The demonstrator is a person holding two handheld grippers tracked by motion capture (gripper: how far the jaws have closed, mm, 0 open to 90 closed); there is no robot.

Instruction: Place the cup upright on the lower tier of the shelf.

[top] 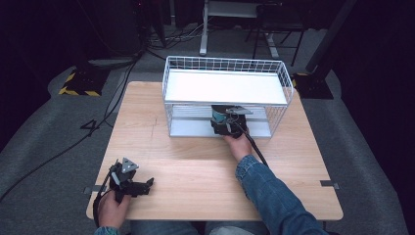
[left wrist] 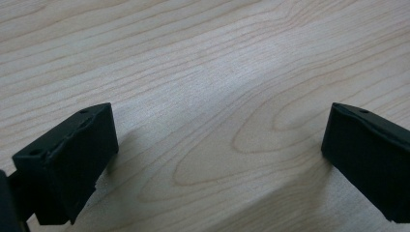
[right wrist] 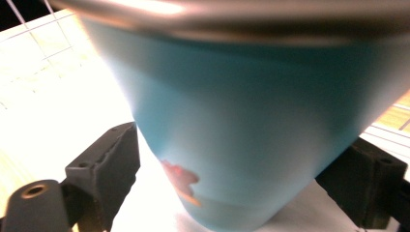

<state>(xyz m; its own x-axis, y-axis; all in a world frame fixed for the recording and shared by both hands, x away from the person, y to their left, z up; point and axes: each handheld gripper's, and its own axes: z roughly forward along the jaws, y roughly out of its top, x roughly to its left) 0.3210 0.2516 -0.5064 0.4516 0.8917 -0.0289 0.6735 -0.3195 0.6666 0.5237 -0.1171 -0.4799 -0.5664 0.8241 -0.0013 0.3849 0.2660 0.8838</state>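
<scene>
Between the jaws of the right claw [right wrist: 227, 164] a teal cup [right wrist: 241, 130] is seen, tapering toward its base, with a pale rim at the top and a small reddish mark low on its side. Both jaws are set close against the cup's sides, so the cup appears to be pinched, though the blur keeps the contact from being confirmed on either side. From the high view the cup [top: 218, 117] is placed at the front opening of a white wire rack [top: 225, 66], at the lower tier, under the rack's flat white upper shelf [top: 222, 87]. The right claw [top: 226, 122] is held there by the right hand [top: 238, 143], whose denim sleeve [top: 274, 193] is stretched across the wooden worktop [top: 195, 166]. Near the front left corner of the worktop the left claw [top: 147, 185] is held low by the left hand [top: 113, 208]. In the left gripper view its jaws are spread wide apart, with bare wood grain [left wrist: 212, 121] between them and nothing gripped.
</scene>
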